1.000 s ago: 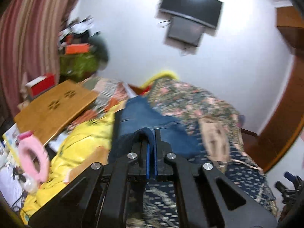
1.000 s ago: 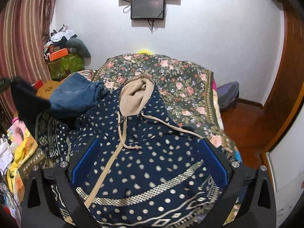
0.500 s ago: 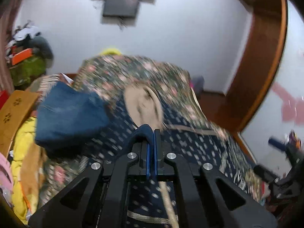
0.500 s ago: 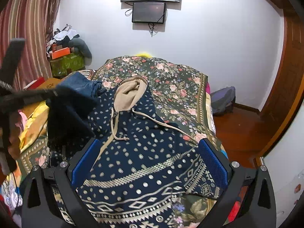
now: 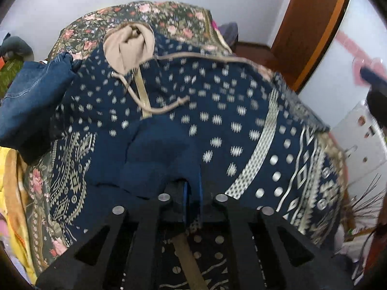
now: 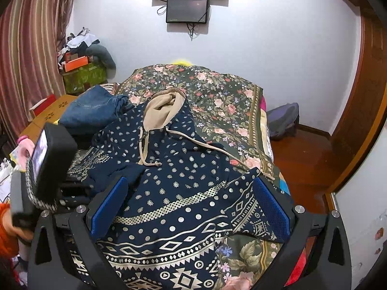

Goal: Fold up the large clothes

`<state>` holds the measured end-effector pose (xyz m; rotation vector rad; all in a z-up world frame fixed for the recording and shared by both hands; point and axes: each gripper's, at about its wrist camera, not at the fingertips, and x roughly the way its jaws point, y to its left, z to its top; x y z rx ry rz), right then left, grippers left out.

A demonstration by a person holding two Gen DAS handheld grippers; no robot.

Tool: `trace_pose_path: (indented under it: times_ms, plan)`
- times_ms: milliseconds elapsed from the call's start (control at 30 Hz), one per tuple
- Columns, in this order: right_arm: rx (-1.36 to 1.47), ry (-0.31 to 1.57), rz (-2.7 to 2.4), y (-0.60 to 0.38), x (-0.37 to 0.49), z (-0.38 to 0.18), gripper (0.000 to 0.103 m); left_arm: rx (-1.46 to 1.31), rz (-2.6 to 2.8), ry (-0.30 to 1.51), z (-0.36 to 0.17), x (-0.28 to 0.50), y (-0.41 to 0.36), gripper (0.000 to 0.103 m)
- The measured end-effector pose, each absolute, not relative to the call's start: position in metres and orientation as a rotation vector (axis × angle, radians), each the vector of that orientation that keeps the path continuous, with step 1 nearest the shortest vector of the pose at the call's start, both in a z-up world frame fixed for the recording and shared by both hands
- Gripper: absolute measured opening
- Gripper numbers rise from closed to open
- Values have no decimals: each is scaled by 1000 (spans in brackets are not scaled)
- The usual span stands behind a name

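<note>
One hoodie (image 6: 183, 183) sleeve in left tongs (image 5: 192, 191), right tongs (image 6: 191, 207) above

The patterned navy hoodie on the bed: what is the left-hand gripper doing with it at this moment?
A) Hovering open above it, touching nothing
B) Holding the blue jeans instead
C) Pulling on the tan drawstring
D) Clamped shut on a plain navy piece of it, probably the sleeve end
D: in the left wrist view the left gripper has its blue pads pressed together on a plain navy fold of the hoodie, while the right gripper is wide open.
</note>
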<state>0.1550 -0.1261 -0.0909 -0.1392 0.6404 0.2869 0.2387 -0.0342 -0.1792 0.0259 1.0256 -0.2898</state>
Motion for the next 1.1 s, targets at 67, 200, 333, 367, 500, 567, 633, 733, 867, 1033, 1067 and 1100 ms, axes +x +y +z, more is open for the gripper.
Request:
trace_pose_path:
  times_ms: [67,200,333,367,500,567,633,733,867,1033,1067,1100]
  plan:
    - [-131,644,291,-125,156,-90,102,40,-286,1045,-182,236,-35,21]
    - [-135,649,299,-121,156,-89,102,30,-263,1045,-174,228,-25,59]
    - [-144,652,312,-111,159,-88,102,27,-219,973,-151,216,-6,65]
    - [-144,653,322,-106,160,-87,102,24,-204,955,-145,214,1,67]
    - [-167,672,379,-87,167,-88,102,-7,-107,871,-121,202,45,78]
    - [-196,682,424,-71,168,-90,102,-11,-56,845,-118,199,63,82]
    - [-238,698,458,-52,171,-95,102,-2,22,826,-116,192,89,82]
    - [-289,731,517,-24,175,-107,102,3,100,831,-123,186,119,82]
    - [-302,804,603,11,186,-129,101,-34,156,854,-137,177,149,82]
    - [-317,945,674,48,208,-166,79,-73,198,896,-161,172,172,82]
    - [-312,978,680,51,212,-172,77,-78,199,903,-164,172,174,82]
    - [-301,1016,685,54,217,-179,71,-80,203,919,-172,172,177,82]
